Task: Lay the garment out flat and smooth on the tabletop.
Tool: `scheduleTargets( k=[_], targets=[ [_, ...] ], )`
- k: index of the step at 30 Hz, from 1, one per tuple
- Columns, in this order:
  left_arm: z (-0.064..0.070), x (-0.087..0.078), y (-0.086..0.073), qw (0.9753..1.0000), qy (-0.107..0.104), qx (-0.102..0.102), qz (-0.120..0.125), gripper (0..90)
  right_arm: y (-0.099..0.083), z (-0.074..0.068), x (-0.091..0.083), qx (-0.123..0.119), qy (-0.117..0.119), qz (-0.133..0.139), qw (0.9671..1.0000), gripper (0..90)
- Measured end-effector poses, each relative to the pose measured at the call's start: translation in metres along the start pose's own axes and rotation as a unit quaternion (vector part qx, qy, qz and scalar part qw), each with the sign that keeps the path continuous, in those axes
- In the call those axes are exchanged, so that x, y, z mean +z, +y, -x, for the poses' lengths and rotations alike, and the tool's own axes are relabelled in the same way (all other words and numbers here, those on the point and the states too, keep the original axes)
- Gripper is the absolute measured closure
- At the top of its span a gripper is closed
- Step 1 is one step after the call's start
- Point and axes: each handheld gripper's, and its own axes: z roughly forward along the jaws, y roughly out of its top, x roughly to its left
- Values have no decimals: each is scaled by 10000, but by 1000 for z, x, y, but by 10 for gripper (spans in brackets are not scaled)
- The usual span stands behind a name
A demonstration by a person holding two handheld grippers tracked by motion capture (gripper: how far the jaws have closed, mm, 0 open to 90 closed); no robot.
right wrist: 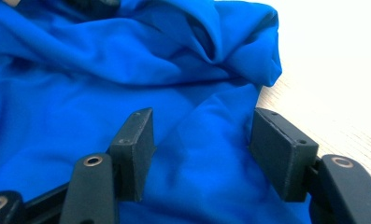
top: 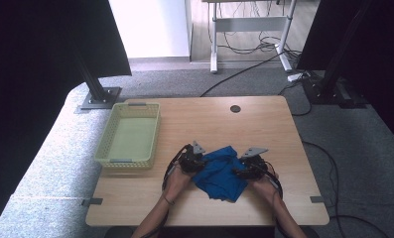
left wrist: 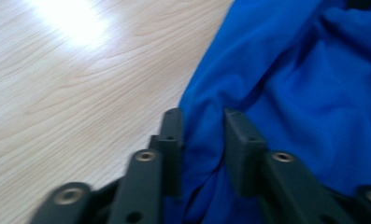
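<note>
— Pale wooden table [top: 264, 124] on grey carpet; a crumpled bright blue cloth [top: 221, 171] lies near its front edge, between both hands; a pale green plastic basket [top: 130, 135] sits well apart at the left.

— And the tongs?

— Left gripper [left wrist: 203, 126] has its jaws narrowed onto a fold of cloth at its edge; right gripper [right wrist: 202, 135] stands with jaws apart, over the fabric.

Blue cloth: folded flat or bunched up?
Bunched up. The blue cloth lies in loose, uneven folds on the table, a ridge of it between the left gripper's fingers.
</note>
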Motion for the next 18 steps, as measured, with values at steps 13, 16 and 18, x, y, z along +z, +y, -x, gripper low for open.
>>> scheduleTargets(
  k=[13,16,18],
  targets=[
    [-47,-15,-17,9948,645,-776,-155,783,-8,6,-8,-130,156,34,9998,397],
    [-53,-19,-18,9933,761,-852,-193,757,-9,7,-9,-128,185,27,9997,397],
    [-54,-22,-17,9932,782,-853,-113,727,-10,8,-10,-145,203,22,9997,397]
  ],
)
